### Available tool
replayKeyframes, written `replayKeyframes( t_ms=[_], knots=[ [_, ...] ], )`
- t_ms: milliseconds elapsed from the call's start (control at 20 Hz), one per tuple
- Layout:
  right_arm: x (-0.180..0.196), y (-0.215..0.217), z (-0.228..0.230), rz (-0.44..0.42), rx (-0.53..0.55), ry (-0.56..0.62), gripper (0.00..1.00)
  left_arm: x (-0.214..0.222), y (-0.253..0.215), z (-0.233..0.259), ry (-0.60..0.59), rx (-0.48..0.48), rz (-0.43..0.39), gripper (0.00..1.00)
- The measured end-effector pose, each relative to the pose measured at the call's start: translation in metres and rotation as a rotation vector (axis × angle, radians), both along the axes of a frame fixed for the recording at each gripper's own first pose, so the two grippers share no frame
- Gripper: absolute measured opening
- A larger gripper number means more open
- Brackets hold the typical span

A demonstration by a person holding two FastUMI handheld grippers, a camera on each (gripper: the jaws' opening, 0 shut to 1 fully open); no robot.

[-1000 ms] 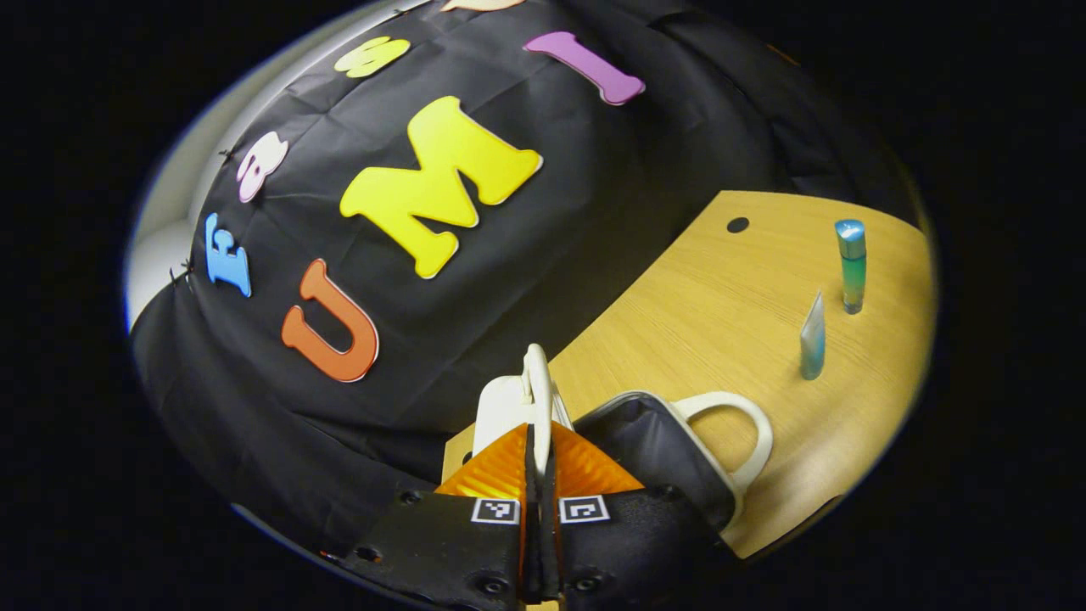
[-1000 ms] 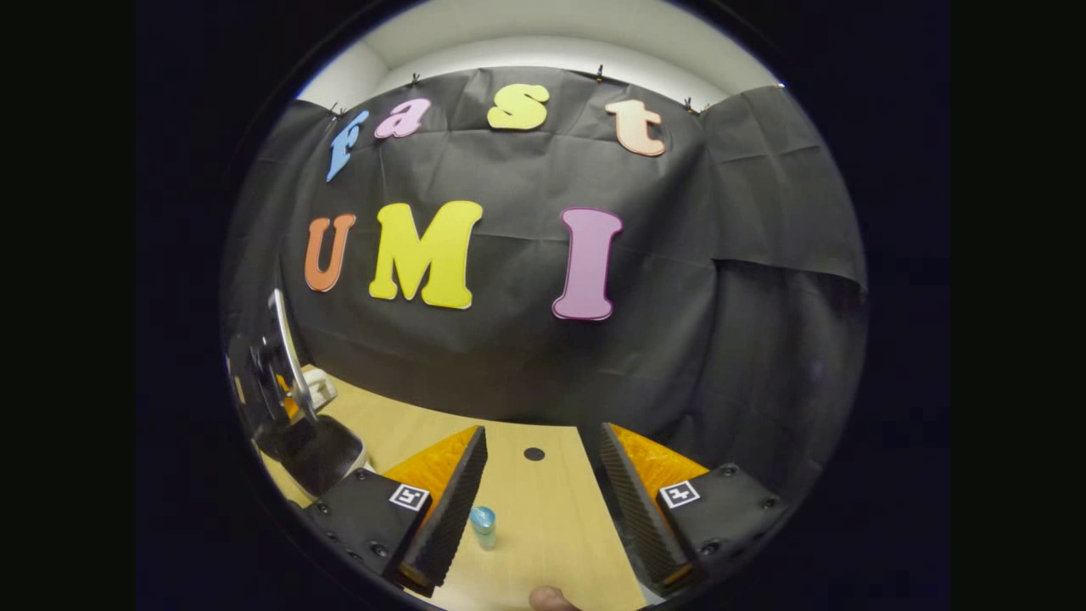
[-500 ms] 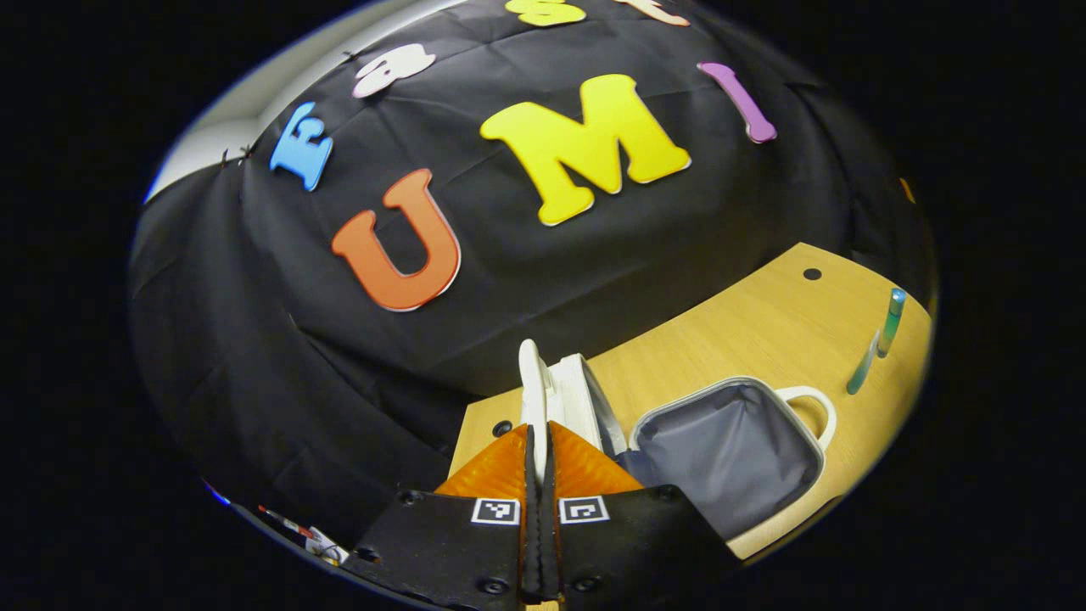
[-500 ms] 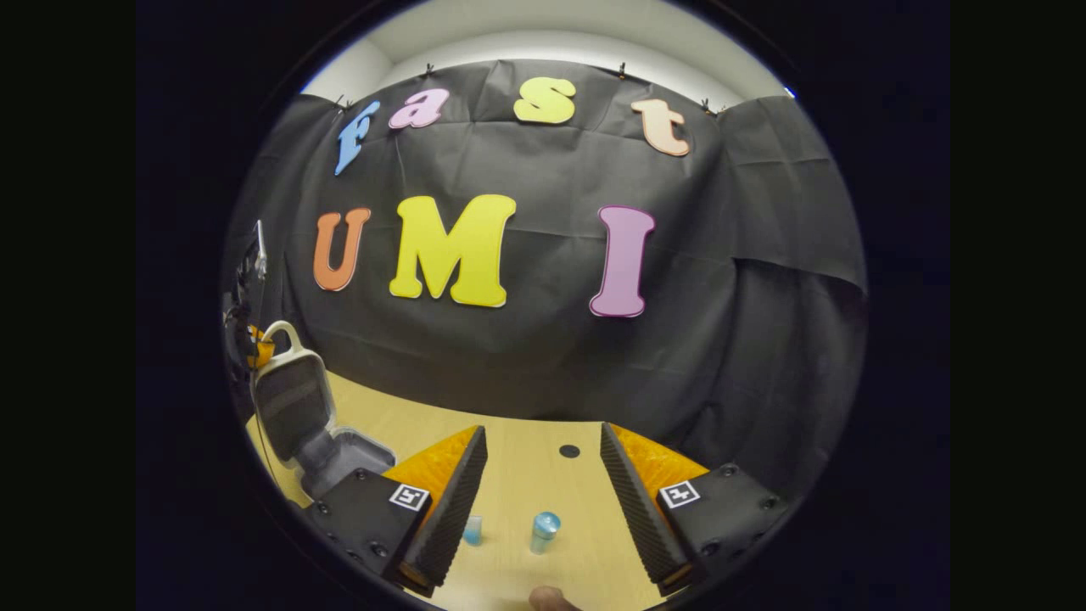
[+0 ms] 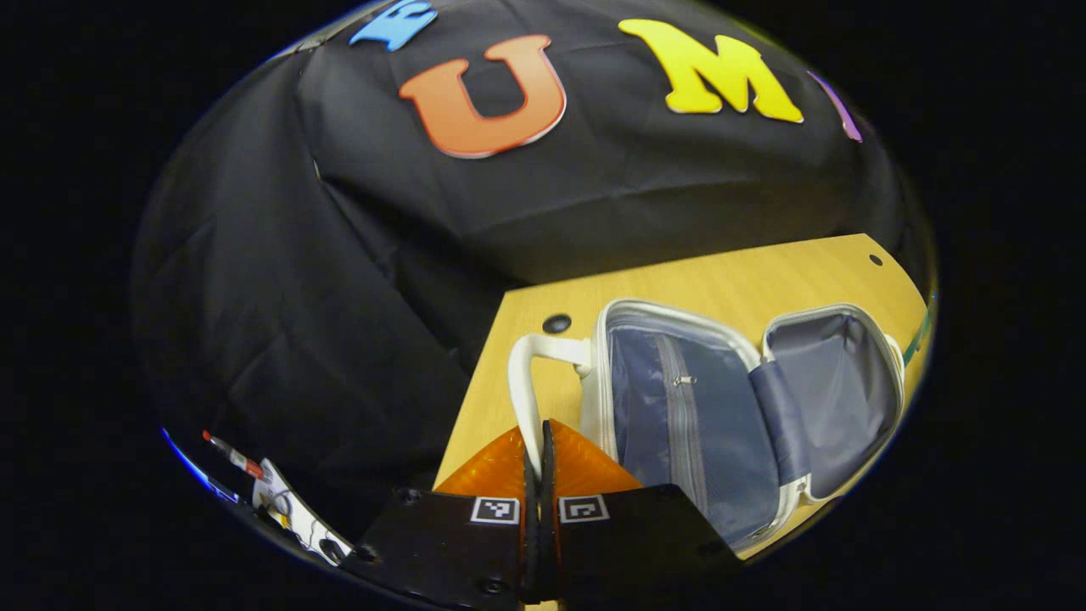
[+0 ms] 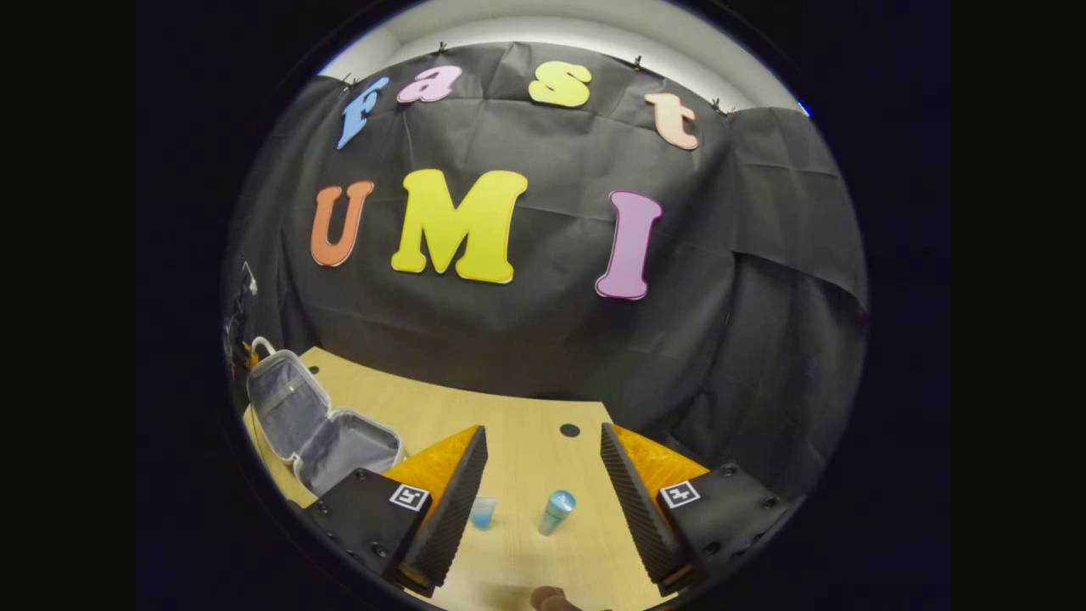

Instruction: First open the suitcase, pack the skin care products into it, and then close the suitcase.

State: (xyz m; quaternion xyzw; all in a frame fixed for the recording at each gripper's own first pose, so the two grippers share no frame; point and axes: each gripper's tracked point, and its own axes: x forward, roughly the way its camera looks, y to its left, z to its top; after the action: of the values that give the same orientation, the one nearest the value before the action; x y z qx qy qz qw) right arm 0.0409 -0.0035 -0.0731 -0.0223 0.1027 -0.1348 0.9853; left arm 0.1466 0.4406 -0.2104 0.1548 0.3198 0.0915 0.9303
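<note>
Suitcase (image 5: 747,407) lying open on worktop (image 6: 526,416), far left. Left hand-held gripper (image 5: 538,462) clamped on its white handle (image 5: 528,373). Right hand-held gripper (image 6: 536,484) spread wide, empty, nearer: upright bottle (image 6: 556,512) between fingers, tube (image 6: 483,512) just left.

You get dim, even booth light with soft, faint shadows on the table (image 6: 526,407). Both views bend strongly toward their edges. Focus stays sharp; the pale ceiling strip (image 6: 551,38) shows mild glare.
</note>
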Motion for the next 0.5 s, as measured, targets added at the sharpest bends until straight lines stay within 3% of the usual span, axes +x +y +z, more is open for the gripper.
replayKeyframes(
  t_ms=[350,500],
  knots=[
    [-0.016,-0.007,-0.019,-0.057,-0.037,0.065,0.8,-0.006,0.031,-0.095,0.168,-0.215,0.039,0.03],
    [-0.022,-0.017,-0.022,-0.086,-0.043,0.079,0.8,-0.003,0.035,-0.112,0.16,-0.293,0.057,0.03]
  ],
)
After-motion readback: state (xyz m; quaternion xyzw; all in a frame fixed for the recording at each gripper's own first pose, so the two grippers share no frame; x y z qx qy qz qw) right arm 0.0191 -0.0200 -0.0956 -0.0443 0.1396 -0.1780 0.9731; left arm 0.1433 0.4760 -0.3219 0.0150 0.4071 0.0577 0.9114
